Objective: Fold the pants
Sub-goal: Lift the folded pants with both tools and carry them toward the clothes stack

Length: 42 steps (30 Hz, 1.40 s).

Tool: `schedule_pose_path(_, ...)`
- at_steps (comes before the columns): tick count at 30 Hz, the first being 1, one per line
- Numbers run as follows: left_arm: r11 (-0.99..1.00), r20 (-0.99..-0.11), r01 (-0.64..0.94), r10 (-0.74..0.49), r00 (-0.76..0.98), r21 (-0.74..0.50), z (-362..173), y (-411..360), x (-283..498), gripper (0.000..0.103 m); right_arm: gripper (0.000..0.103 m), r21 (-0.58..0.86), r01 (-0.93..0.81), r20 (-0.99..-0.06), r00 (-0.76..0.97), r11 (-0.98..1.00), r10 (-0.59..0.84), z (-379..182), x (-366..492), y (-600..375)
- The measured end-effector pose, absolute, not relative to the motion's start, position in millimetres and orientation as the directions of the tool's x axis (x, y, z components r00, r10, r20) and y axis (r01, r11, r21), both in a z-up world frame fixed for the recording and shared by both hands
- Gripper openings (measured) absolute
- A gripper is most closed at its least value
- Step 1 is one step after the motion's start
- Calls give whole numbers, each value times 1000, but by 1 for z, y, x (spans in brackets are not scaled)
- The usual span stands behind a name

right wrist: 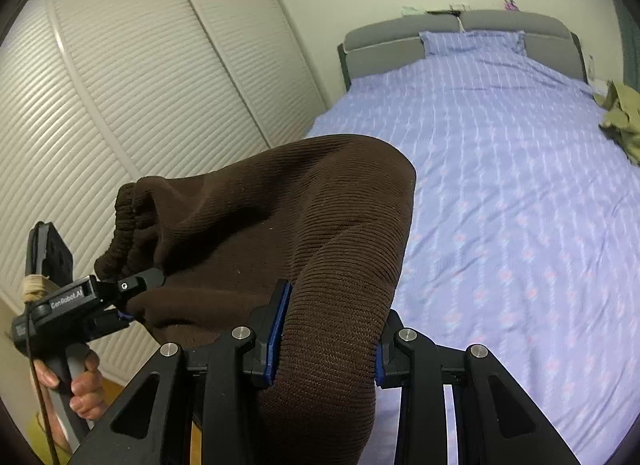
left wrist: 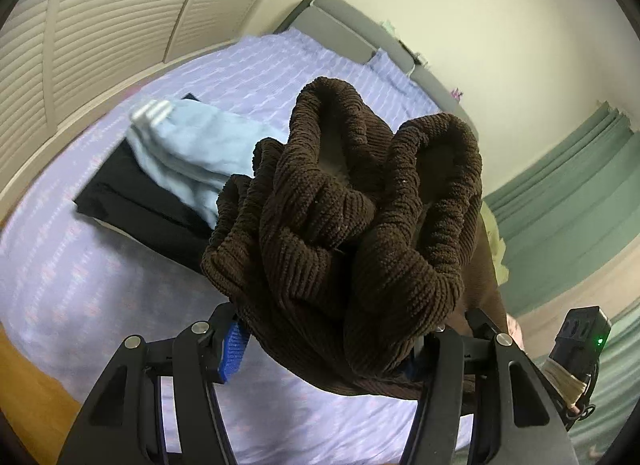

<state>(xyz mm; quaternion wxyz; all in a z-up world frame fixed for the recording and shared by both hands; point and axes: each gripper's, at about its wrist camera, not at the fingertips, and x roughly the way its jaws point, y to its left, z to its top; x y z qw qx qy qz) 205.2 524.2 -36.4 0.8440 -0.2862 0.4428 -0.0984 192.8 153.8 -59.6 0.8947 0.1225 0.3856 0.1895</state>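
Observation:
Brown corduroy pants [left wrist: 352,225] hang bunched in the air above the bed. My left gripper [left wrist: 332,349] is shut on their gathered elastic waistband, which fills the left wrist view. My right gripper [right wrist: 326,345] is shut on a thick fold of the same pants [right wrist: 280,225]. In the right wrist view the left gripper [right wrist: 132,297] shows at the left, clamped on the waistband, with the person's hand below it. The rest of the pants hangs out of sight below both grippers.
A bed with a lilac patterned cover [right wrist: 520,185] and grey headboard [right wrist: 400,37]. A stack of folded clothes, light blue [left wrist: 192,145] on black [left wrist: 132,193], lies on it. An olive garment [right wrist: 624,117] lies at the bed's right edge. Louvred wardrobe doors [right wrist: 140,105] stand at left.

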Motion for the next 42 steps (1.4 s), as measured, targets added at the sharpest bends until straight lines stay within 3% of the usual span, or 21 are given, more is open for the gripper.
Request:
schedule_pose_path(12, 835, -727, -88, -414, 548, -543, -39, 612, 238, 58, 34, 350, -250, -677, 598, 903, 428, -65, 211, 247)
schedule_pose_path(21, 846, -711, -44, -418, 565, -532, -40, 660, 341, 58, 34, 314, -298, -649, 625, 901, 433, -61, 298, 292)
schedule_pose_path(29, 840, -741, -61, -439, 509, -540, -83, 683, 424, 58, 34, 293, -279, -692, 598, 915, 404, -92, 377, 313)
schedule_pose_path(38, 805, -773, -133, -489, 403, -579, -151, 691, 441, 61, 34, 238, -254, -768, 542, 938, 341, -132, 403, 332)
schedule_pose_path(42, 796, -788, -178, -488, 376, -578, -170, 693, 440, 68, 34, 231, -238, -798, 509, 943, 323, -146, 403, 333)
